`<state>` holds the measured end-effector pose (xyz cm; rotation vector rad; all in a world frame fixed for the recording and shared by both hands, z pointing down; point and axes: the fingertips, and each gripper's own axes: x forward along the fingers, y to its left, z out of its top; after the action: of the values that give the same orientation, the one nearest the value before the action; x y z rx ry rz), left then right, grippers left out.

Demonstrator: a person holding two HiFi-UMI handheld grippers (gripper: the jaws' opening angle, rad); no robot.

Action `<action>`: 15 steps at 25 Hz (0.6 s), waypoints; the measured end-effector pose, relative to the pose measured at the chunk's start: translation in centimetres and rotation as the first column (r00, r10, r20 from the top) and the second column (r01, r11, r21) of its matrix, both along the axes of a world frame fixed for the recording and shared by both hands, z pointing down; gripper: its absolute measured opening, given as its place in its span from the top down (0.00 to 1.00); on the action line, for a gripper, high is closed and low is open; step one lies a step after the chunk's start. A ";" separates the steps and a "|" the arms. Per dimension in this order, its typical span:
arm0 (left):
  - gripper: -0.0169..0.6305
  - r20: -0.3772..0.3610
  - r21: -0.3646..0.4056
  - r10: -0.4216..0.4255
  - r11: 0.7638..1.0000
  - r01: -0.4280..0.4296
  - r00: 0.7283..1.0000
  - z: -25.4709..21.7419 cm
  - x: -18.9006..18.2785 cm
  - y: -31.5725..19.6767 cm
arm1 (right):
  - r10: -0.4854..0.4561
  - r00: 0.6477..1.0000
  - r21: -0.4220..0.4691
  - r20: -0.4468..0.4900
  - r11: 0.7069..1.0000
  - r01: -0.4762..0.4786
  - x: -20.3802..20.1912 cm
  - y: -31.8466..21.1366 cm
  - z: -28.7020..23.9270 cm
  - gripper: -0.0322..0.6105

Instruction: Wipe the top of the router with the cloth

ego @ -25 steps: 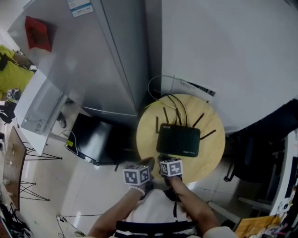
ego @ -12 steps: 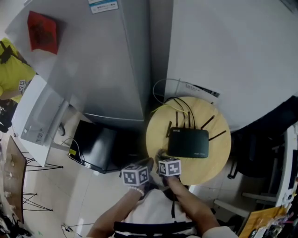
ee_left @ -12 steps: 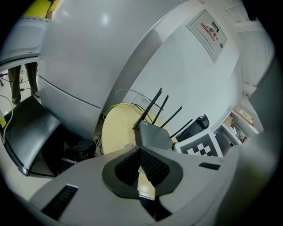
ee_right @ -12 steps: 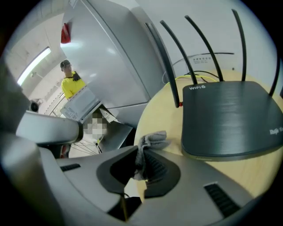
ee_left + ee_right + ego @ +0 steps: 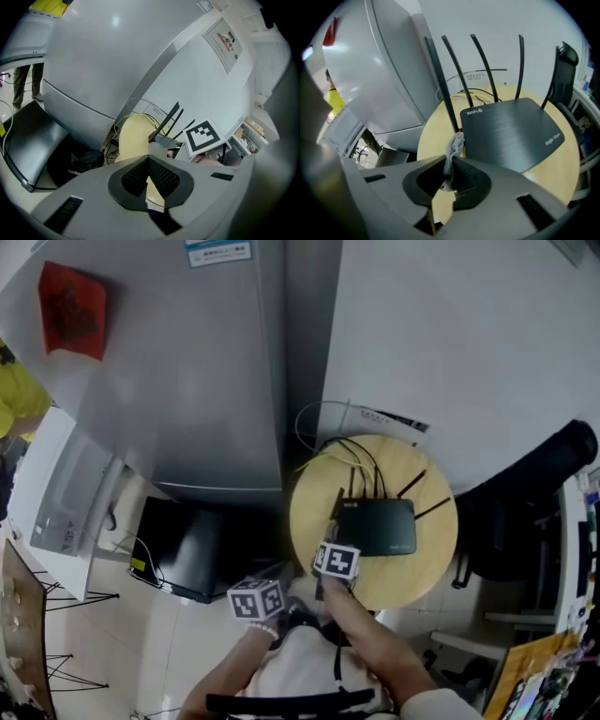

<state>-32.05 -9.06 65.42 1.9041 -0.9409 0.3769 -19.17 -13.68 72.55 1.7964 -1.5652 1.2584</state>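
Cloth [image 5: 453,143], grey, is pinched in the right gripper [image 5: 449,172] at lower centre, just beside the near-left corner of the black router [image 5: 513,133] on the round table [image 5: 431,136]; whether they touch is unclear. The left gripper [image 5: 149,161], jaws pressed together and empty, hovers lower left of the table. Antennas [image 5: 483,65] rise behind. A grey cabinet [image 5: 187,381] fills the upper left, and a black chair [image 5: 566,54] is cut off at the right.

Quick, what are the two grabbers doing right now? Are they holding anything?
Left gripper: shut, holding nothing.
Right gripper: shut on the cloth.
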 end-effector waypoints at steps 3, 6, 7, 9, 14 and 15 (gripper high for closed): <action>0.98 -0.013 0.001 0.002 1.000 -0.002 1.000 -0.3 -0.2 -0.1 | 0.028 1.000 -0.043 -0.003 0.999 -0.028 0.2 -0.6 0.2 0.88; 0.98 -0.023 0.000 0.001 1.000 -0.001 1.000 -0.4 -0.2 0.1 | 0.058 0.997 -0.148 0.046 0.988 -0.050 -0.5 0.6 1.3 0.88; 0.98 -0.025 0.000 0.000 1.000 0.000 1.000 -0.4 -0.1 0.2 | 0.057 0.997 -0.168 0.052 0.985 -0.047 -0.7 0.9 1.5 0.88; 0.98 -0.027 0.001 -0.002 1.000 0.002 1.000 -0.5 -0.1 0.5 | 0.031 0.999 -0.146 0.030 0.989 -0.026 -0.5 1.0 1.3 0.88; 0.98 -0.022 -0.002 -0.004 1.000 0.004 1.000 -0.4 0.3 1.3 | -0.034 0.999 0.005 -0.031 0.999 0.035 0.7 0.3 0.1 0.88; 0.98 -0.021 -0.001 -0.006 1.000 0.006 1.000 -0.4 0.6 1.5 | -0.038 0.999 -0.017 -0.020 0.999 0.038 0.6 1.1 0.3 0.88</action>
<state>-31.47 -7.61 64.97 1.9012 -0.9318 0.3529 -18.57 -12.56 72.81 1.7558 -1.5658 1.2285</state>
